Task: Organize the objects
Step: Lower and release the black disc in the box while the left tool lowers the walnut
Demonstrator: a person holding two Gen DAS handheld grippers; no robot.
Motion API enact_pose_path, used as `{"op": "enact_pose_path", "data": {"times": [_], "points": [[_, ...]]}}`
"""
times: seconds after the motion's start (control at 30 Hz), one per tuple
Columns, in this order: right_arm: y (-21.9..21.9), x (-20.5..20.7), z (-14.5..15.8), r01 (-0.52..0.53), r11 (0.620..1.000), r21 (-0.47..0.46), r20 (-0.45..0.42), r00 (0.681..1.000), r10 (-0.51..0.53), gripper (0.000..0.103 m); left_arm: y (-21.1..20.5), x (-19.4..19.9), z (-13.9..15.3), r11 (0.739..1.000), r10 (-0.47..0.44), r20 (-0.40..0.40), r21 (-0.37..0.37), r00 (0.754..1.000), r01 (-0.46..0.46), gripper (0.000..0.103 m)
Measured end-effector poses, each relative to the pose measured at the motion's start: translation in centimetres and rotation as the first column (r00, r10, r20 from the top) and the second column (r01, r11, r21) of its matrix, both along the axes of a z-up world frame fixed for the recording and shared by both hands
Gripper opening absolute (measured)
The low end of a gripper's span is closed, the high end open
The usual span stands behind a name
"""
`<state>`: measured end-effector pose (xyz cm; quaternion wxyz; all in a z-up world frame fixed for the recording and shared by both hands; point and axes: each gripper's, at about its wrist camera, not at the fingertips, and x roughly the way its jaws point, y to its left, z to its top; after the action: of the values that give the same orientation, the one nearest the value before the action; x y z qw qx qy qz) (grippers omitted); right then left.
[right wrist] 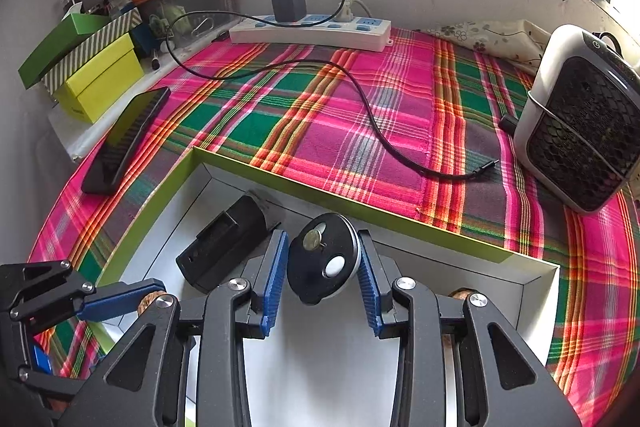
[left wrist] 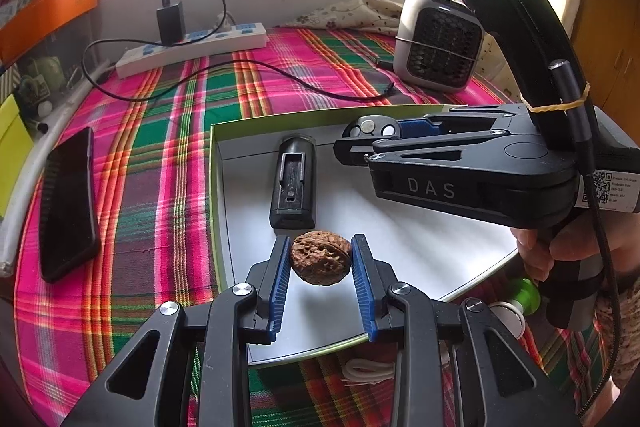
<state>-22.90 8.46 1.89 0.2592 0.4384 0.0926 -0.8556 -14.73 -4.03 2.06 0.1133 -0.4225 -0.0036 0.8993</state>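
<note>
Pinching walnut point(left wrist: 321, 263) in left gripper point(left wrist: 320, 267) over tray point(left wrist: 420, 247); right gripper point(right wrist: 323, 267) clamps round disc point(right wrist: 323, 263) near tray's far rim.

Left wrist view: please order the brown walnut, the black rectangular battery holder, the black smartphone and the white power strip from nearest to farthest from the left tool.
1. Brown walnut: between the fingers of the left tool.
2. Black rectangular battery holder: just beyond, in the white tray.
3. Black smartphone: left, on the plaid cloth.
4. White power strip: far back, by the wall.
</note>
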Motion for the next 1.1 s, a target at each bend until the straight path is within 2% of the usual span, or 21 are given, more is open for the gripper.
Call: {"op": "enact_pose_path", "data": {"times": [1.1], "points": [[-0.19, -0.2, -0.47, 0.027, 0.999, 0.048, 0.011, 1.0, -0.027, 0.036, 0.36, 0.02, -0.24, 1.0, 0.002, 0.006, -0.012, 1.0, -0.002, 0.028]]}}
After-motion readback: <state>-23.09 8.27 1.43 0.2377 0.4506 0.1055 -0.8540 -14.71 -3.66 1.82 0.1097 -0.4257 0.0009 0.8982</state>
